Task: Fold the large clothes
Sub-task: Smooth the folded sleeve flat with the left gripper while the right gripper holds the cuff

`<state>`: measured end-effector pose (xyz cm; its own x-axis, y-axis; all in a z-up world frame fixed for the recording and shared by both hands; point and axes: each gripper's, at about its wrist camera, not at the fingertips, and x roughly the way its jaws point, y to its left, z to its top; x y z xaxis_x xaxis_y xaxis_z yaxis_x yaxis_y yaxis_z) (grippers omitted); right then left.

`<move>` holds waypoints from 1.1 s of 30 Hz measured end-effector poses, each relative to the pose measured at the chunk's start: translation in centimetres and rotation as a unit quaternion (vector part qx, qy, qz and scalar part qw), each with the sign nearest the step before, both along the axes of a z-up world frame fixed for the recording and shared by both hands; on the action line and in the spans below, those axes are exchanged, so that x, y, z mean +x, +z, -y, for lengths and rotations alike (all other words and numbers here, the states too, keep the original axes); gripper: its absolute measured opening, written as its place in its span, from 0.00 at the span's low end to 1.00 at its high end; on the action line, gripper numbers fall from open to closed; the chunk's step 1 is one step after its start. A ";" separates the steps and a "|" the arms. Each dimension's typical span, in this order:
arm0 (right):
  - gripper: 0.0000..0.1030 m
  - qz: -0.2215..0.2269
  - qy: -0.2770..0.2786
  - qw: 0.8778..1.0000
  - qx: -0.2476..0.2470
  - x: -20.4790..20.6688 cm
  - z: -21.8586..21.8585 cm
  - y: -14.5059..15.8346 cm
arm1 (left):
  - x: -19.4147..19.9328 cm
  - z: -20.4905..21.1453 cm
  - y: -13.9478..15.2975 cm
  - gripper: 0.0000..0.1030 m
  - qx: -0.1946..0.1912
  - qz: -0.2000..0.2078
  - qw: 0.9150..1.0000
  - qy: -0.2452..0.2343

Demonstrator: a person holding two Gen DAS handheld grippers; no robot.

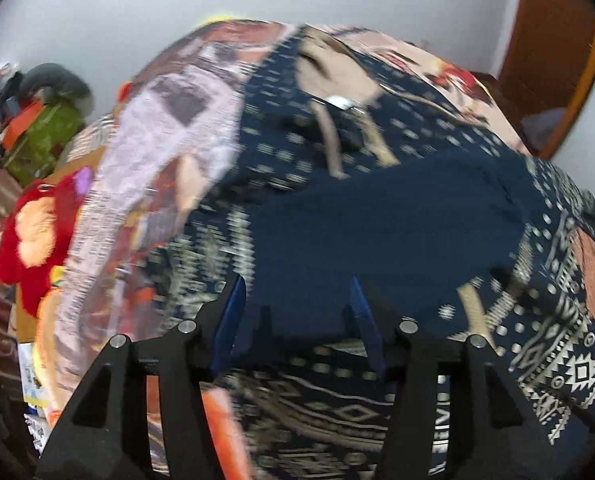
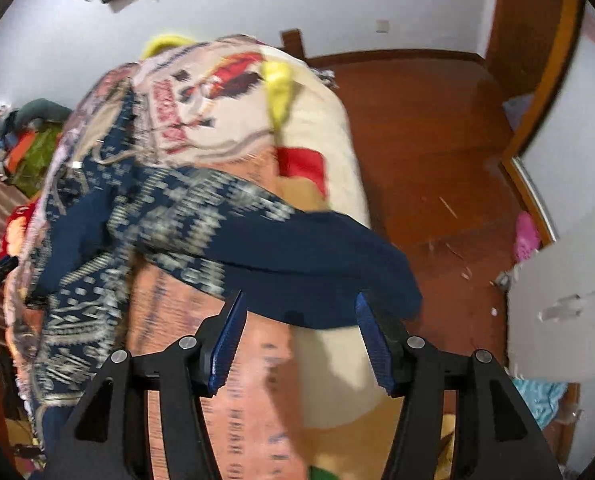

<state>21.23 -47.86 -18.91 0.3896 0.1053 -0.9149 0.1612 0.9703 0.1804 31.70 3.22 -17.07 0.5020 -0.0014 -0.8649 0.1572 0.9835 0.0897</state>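
The left claw [image 1: 297, 300] stands wide, its blue fingers hovering over the navy patterned garment [image 1: 377, 216] spread ahead on the printed blanket [image 1: 169, 128]. The right claw [image 2: 299, 312] is also wide; a plain navy part of the garment [image 2: 317, 264] hangs just ahead of its fingertips, wooden floor [image 2: 437, 140] to its right.

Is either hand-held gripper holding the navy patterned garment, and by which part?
No. Both the left hand-held gripper and right hand-held gripper are open over the navy patterned garment; nothing is held.
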 end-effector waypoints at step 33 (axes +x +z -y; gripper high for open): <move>0.02 0.016 0.040 0.999 0.015 7.3 -0.7 -2.8 | 1.4 2.1 -3.9 0.52 -0.002 -0.032 0.999 0.018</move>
